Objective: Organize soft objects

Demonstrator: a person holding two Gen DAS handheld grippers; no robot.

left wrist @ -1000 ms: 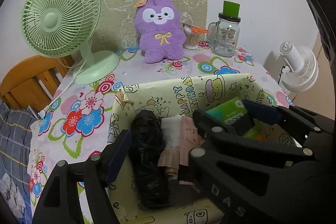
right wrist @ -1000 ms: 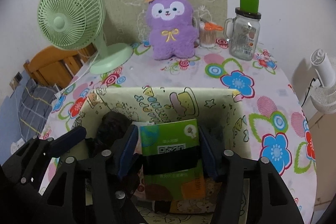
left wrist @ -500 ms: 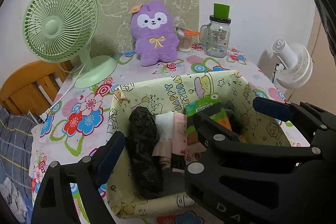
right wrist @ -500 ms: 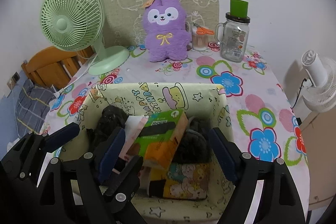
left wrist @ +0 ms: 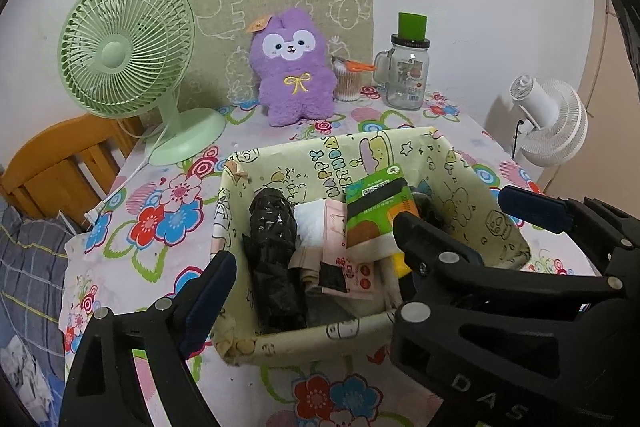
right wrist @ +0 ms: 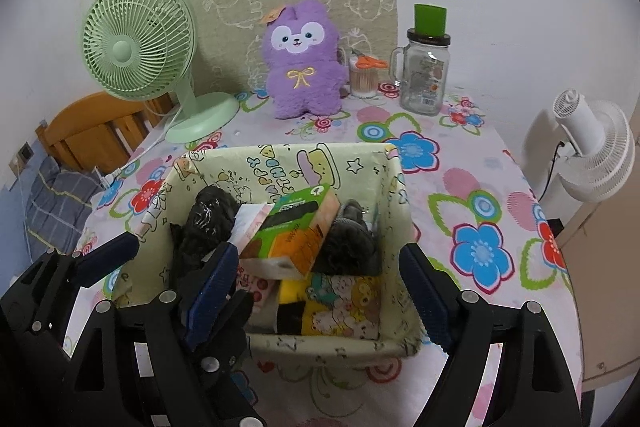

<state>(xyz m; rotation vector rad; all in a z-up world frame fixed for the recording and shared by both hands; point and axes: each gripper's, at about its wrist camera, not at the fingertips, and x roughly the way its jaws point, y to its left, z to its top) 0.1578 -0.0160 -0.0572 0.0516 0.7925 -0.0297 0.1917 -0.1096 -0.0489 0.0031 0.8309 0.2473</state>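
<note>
Basket (right wrist: 276,341) holds green tissue pack (right wrist: 294,227), tilted. Left gripper (right wrist: 176,255) and right gripper (right wrist: 316,289) stand wide apart near its front rim, empty.

The storage box (left wrist: 400,151), mid-frame, carries "HAPPY BIRTHDAY" on its inner back wall. The hand-held gripper (left wrist: 492,397), lower right, bears the letters "DAS".

Dark bundle (right wrist: 348,243) half hidden behind green pack (right wrist: 296,227), perhaps fabric, white fan (left wrist: 552,123) partly off-table
</note>
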